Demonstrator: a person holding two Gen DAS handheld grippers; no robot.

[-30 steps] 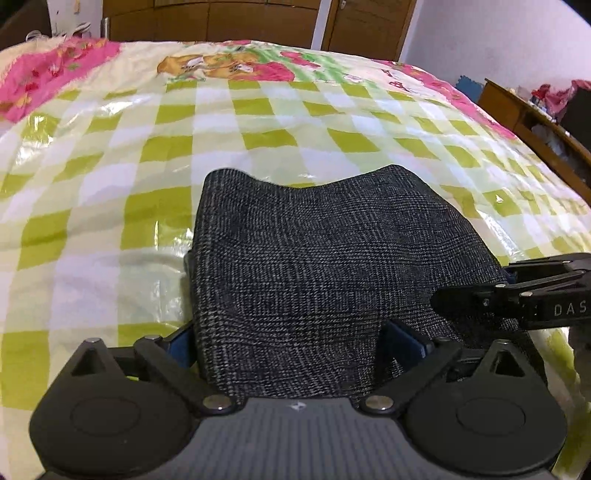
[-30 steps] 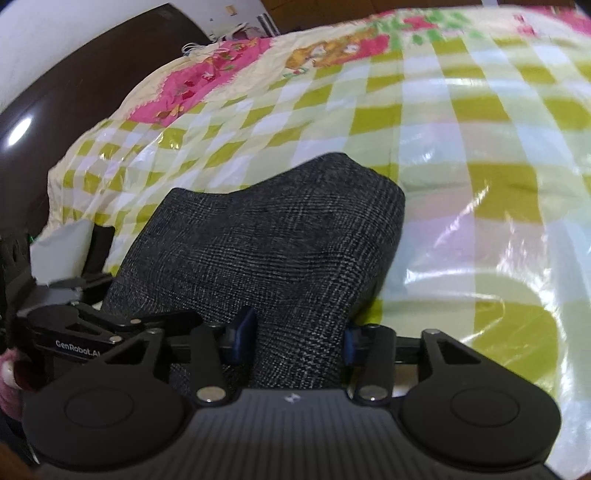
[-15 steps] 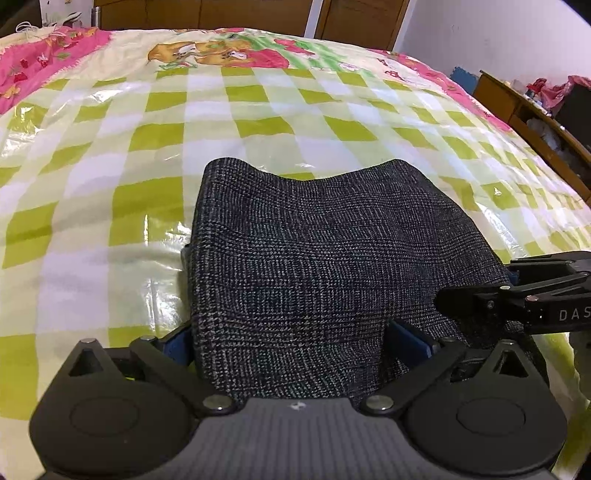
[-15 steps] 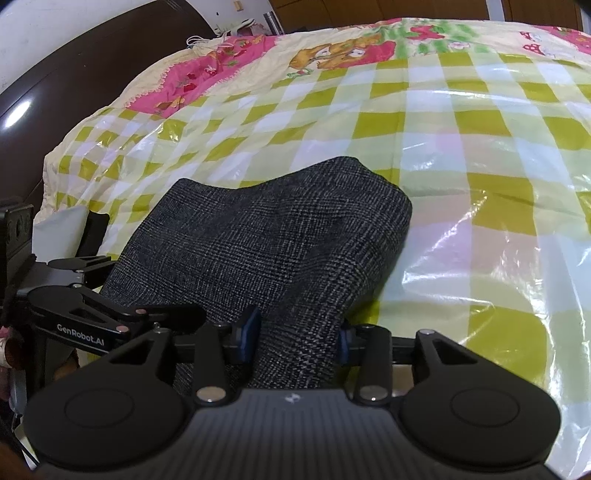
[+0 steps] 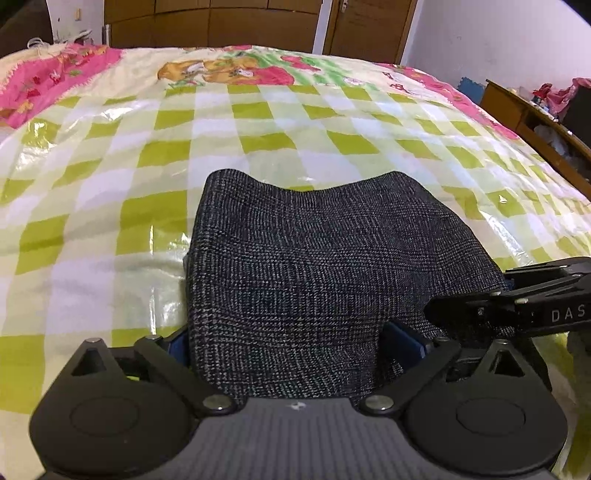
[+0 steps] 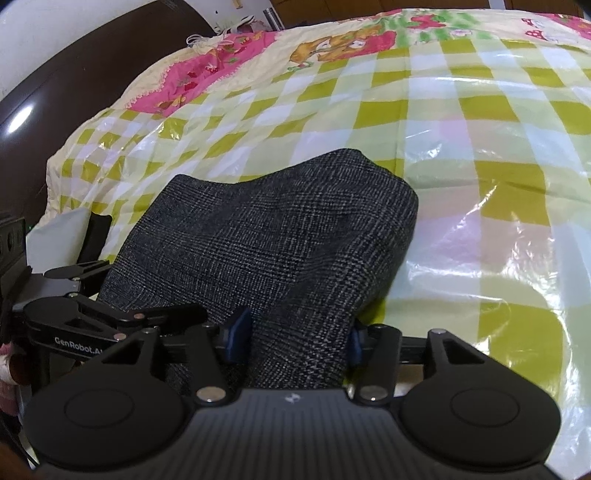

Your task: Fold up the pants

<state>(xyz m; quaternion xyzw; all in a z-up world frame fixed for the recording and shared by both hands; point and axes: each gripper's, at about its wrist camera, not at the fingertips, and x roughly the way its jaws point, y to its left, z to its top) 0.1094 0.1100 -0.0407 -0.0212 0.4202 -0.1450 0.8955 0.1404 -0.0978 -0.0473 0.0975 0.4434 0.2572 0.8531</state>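
Between the blue pads of the left tongs (image 5: 291,347) sits the near edge of the dark grey pants (image 5: 321,273), and the tongs are squeezed on the cloth. The right tongs (image 6: 293,338) pinch the same near edge just beside them, so both pairs grip the pants. Each pair shows at the side of the other's view.

The pants lie in a thick folded bundle on the bed (image 5: 110,236), which has a shiny green and white check cover. Since a moment ago the tongs have tipped up a bit, so more of the far wall shows, but the bundle has hardly moved. I think the fold is almost done, and the next step may be one more fold or letting go.

No boxes or baskets are in sight. A brown wardrobe (image 5: 221,22) stands behind the bed.
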